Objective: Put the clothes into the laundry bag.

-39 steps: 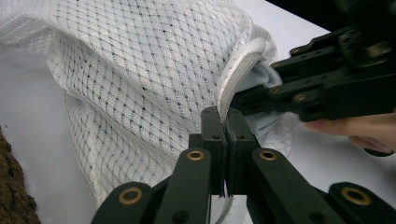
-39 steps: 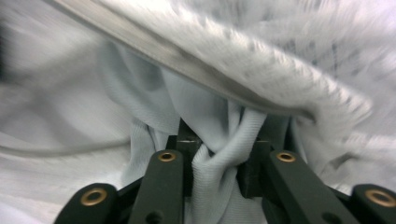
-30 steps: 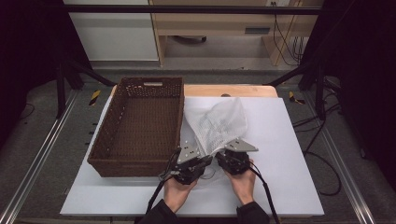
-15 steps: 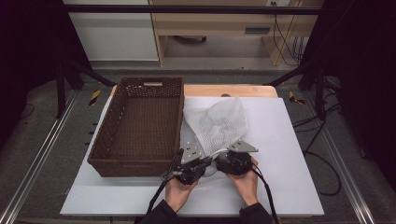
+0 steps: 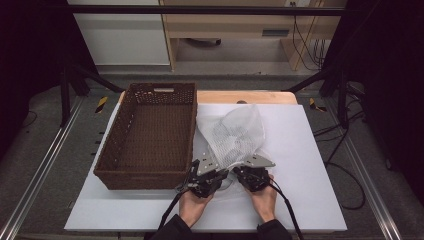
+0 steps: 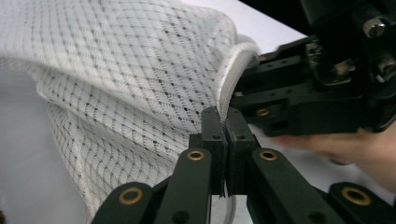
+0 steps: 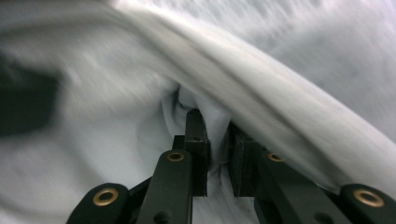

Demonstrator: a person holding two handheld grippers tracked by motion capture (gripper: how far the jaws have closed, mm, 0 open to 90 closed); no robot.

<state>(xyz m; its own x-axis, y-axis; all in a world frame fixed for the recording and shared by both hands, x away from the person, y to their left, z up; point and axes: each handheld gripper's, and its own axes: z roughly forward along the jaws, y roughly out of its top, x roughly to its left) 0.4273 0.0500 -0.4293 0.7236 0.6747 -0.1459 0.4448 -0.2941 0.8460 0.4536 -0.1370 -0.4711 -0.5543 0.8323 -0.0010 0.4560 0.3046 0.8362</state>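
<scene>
we see white board [image 5: 310,150] on wooden table [image 5: 240,96], dark floor, pale cabinets behind. wicker basket [image 5: 150,135] at board's left edge. white mesh bag [image 5: 232,132] mid-board, near edge lifted. left gripper [image 6: 226,122] clamped on bag hem; right gripper [image 7: 215,140] just closing, mesh pinched between pads. since earlier, both hands barely shifted.

**One overhead camera, two riding close on the grippers**

The high view looks forward and down from above the person's side, taking in the whole counter [image 5: 300,150]. Each gripper view looks along its own black jaws from very near. All three share the white mesh bag [image 5: 234,134] [image 6: 121,84] [image 7: 261,79].
</scene>
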